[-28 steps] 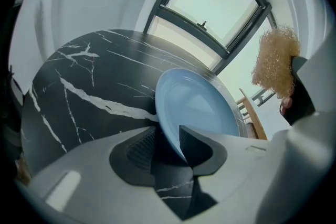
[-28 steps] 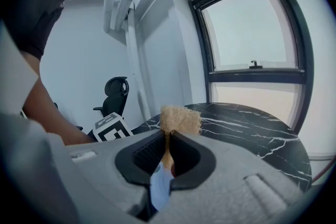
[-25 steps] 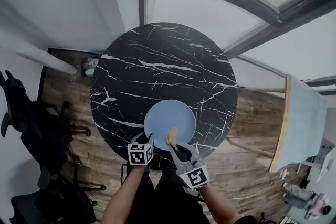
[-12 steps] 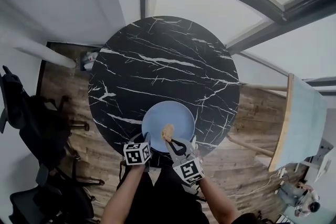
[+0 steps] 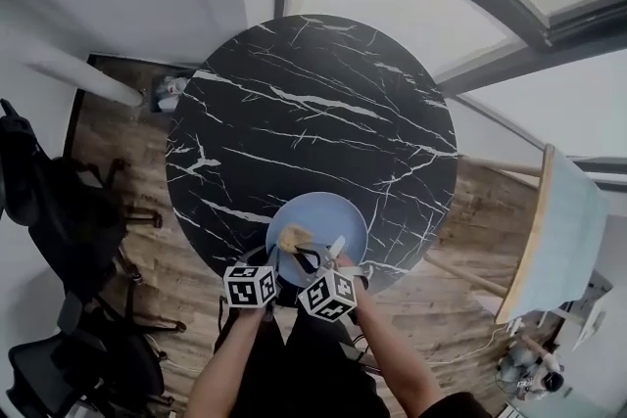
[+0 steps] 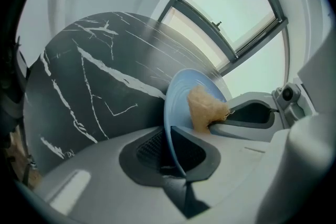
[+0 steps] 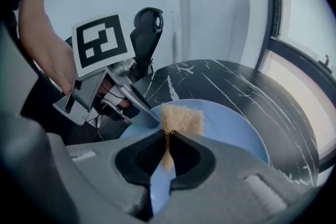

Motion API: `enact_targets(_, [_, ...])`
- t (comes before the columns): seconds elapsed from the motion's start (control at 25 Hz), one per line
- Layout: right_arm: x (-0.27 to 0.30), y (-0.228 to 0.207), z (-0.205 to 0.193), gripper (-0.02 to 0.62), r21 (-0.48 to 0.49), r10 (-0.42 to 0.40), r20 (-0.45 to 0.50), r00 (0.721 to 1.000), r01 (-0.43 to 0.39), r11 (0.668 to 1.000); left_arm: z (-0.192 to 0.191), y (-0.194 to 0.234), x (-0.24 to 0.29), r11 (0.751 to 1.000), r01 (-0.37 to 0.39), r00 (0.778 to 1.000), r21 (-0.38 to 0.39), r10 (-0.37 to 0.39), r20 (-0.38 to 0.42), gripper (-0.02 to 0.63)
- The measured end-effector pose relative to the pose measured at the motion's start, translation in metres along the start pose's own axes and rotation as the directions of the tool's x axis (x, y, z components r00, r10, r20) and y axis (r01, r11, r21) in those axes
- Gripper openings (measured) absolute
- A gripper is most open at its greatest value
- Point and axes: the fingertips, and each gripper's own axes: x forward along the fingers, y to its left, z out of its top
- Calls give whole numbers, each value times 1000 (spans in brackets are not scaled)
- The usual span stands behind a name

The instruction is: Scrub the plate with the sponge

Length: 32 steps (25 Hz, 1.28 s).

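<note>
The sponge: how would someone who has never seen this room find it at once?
Find the round black marble table; at its near edge is a pale blue plate. On the near part of the plate is the sponge, pinched in the right gripper. It is the only tan, fuzzy thing among smooth blue and grey plastic.

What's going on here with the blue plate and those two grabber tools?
A person works at a round black marble table, holding a gripper in each hand. The left gripper has the near rim of the blue plate between its jaws, which are closing on it. The right gripper is clamped on a tan sponge, held against the plate's face for scrubbing.
</note>
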Motion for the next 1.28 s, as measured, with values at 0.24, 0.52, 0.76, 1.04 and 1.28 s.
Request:
enact_targets(0.24, [23,11,13,26,-136,116,-53,992,-122,983,2,-4,2,999,19,1000,27,-18,-6,31])
enact_targets(0.52, [39,4,7,25,-152,165,-155,974,-188,970,4,-5,2,998,22,1000,58,-22,-2,23])
enact_targets(0.76, [47,-4,11,25,-111,169,-164,972,-188,976,1,-6,5,990,13,1000,143,-10,-22,35])
enact_targets(1.04, [48,-14,16,25,-69,96,-136,986,-106,992,2,-5,4,997,36,999,72,-34,-28,26])
enact_targets(1.28, [47,-38,19,25,-43,22,-114,993,-27,999,2,-6,4,997,38,999,61,-36,-32,26])
